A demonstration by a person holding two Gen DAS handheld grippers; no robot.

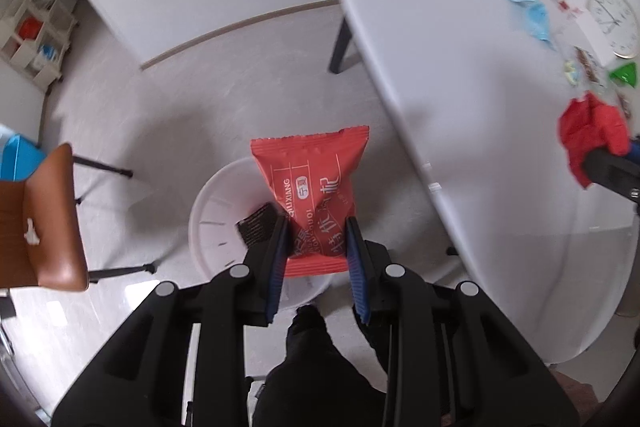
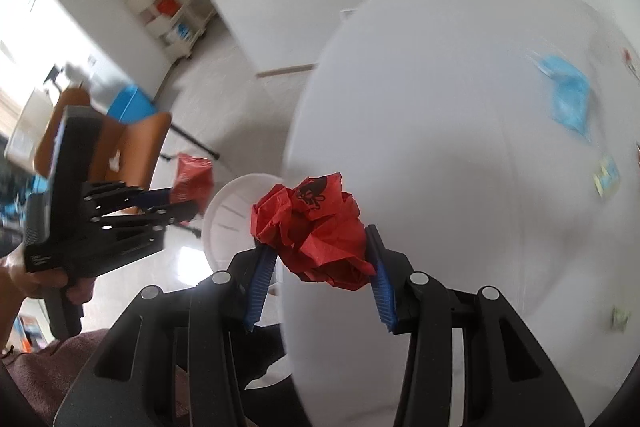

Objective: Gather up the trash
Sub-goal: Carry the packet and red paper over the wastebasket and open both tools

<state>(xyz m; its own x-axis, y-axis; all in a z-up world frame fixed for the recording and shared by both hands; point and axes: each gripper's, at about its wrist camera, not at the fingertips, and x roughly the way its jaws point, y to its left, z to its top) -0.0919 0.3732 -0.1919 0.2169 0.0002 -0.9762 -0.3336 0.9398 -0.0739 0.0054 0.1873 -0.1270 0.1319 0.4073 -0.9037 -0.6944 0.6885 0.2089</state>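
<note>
While both pieces of trash are held clear of the table, the carry-to-bin step is in hand. The packet [image 1: 310,203], red and printed, is pinched at its lower end by the left gripper [image 1: 316,239], jaws narrowed onto it, and hangs directly over the bin [image 1: 212,223], a white pail on the floor with a dark wrapper [image 1: 258,227] already inside. The paper [image 2: 316,231], a crumpled red wad, is clamped between the pads of the right gripper [image 2: 318,267] above the table's [image 2: 440,147] edge, short of the bin [image 2: 236,219].

Judgement: the left need only part its jaws; the right must first cross the table rim to stand over the opening (the left tool sits beside that path, so release in turn).

A brown chair [image 1: 44,215] stands near the bin. More litter remains on the table: a blue wrapper [image 1: 528,15], a green piece [image 1: 624,73], small packets. A clock [image 1: 612,23] lies there too and is not trash.
</note>
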